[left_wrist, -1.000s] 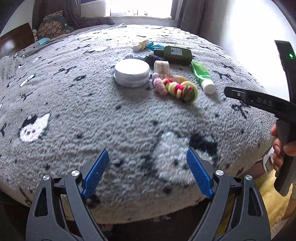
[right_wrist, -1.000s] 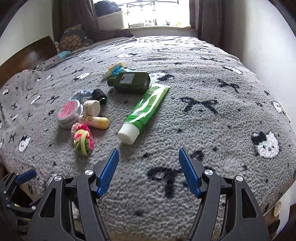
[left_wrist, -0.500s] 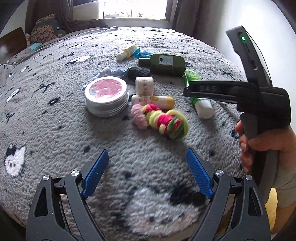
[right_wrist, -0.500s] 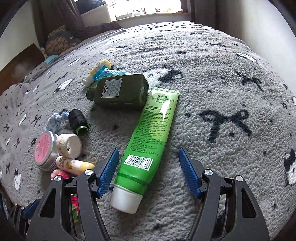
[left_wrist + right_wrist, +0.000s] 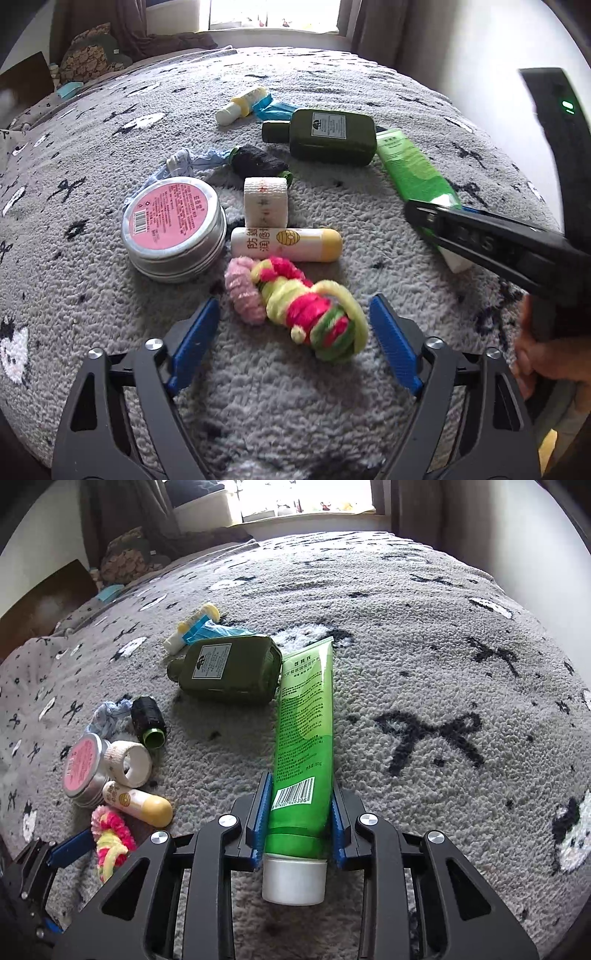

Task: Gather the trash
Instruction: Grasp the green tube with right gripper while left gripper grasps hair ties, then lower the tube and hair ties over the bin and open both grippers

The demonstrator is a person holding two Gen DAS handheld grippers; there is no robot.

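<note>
R gripper (image 5: 297, 823) had just closed; pads now clamped the green tube (image 5: 304, 738) near its cap, tube still flat on the blanket (image 5: 443, 646), toward its near edge. L gripper (image 5: 291, 332) narrowing, still open around the hair ties (image 5: 295, 306). Lift likely next.
</note>
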